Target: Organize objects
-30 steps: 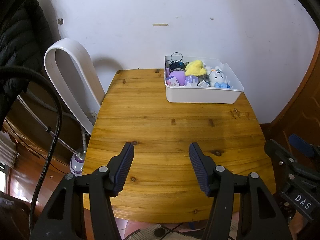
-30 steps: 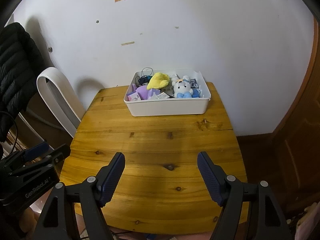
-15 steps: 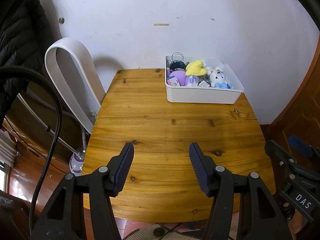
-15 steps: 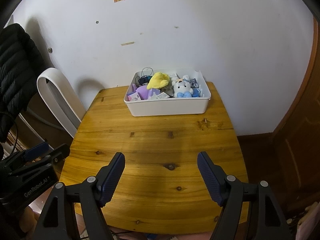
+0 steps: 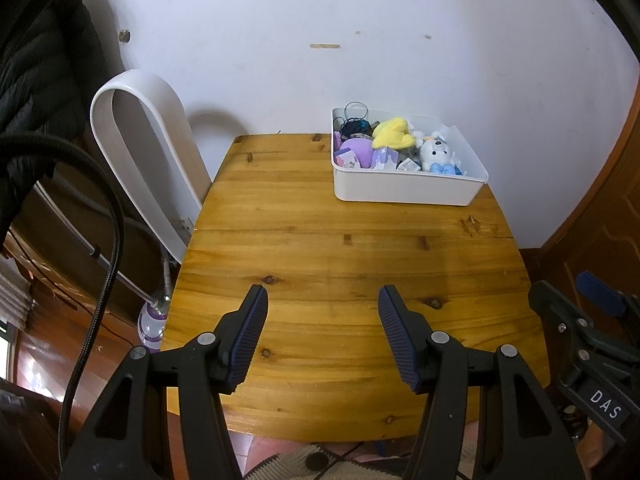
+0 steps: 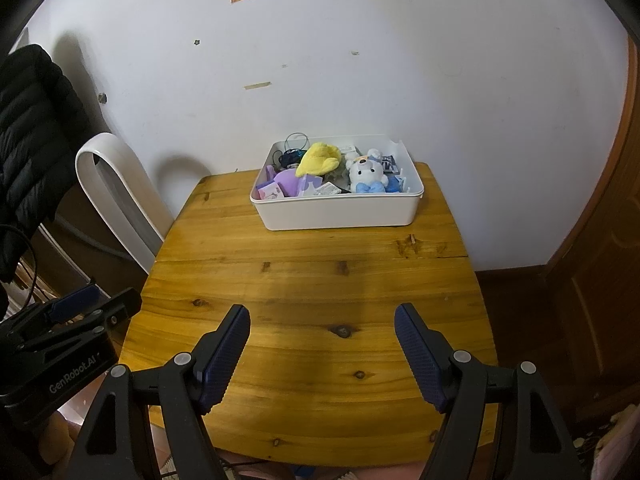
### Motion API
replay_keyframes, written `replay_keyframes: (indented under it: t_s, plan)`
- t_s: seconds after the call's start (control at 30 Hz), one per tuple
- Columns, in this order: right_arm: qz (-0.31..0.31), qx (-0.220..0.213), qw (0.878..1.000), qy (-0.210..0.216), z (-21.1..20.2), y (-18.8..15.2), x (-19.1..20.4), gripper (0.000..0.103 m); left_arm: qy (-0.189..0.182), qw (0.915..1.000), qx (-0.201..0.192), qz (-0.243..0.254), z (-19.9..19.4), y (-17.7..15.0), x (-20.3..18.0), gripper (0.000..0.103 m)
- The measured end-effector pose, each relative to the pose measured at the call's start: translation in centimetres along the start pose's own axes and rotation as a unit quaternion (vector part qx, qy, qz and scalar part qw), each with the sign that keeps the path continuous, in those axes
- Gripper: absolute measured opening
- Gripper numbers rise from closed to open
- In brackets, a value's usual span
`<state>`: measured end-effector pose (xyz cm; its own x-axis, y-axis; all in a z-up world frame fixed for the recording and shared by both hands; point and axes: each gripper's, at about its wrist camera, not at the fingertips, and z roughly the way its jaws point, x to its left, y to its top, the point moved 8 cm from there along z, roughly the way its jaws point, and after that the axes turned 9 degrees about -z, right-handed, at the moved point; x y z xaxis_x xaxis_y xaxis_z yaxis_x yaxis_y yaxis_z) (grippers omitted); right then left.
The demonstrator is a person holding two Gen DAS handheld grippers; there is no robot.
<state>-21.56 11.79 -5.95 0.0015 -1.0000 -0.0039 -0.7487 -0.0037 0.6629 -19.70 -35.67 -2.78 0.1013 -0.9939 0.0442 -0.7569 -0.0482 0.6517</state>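
Both the left gripper [image 5: 322, 300] and right gripper [image 6: 322, 320] have jaws apart and empty, the toy-filled bin [image 6: 340, 212] well ahead of them on the table [image 6: 320, 280].

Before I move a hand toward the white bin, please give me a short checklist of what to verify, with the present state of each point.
1. Left tool holds nothing, jaws apart: ok.
2. Right tool holds nothing, jaws apart: ok.
3. Wooden table between the tools and the white bin has nothing lying on it: ok.
4. Bin stands fully on the table, at the far edge by the wall: ok.
5. A toy is free to grasp from above: the yellow plush and the white bear lie on top: ok.
6. What lies under the top toys: cannot tell.
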Motion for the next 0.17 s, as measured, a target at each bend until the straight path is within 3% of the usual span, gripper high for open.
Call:
replay_keyframes:
  t_s: [0.17]
  plan:
    - [-0.001, 0.001, 1.000, 0.001, 0.00, -0.07, 0.15, 0.076, 0.004, 1.0000, 0.002, -0.006, -0.01, -0.22, -0.23, 0.062]
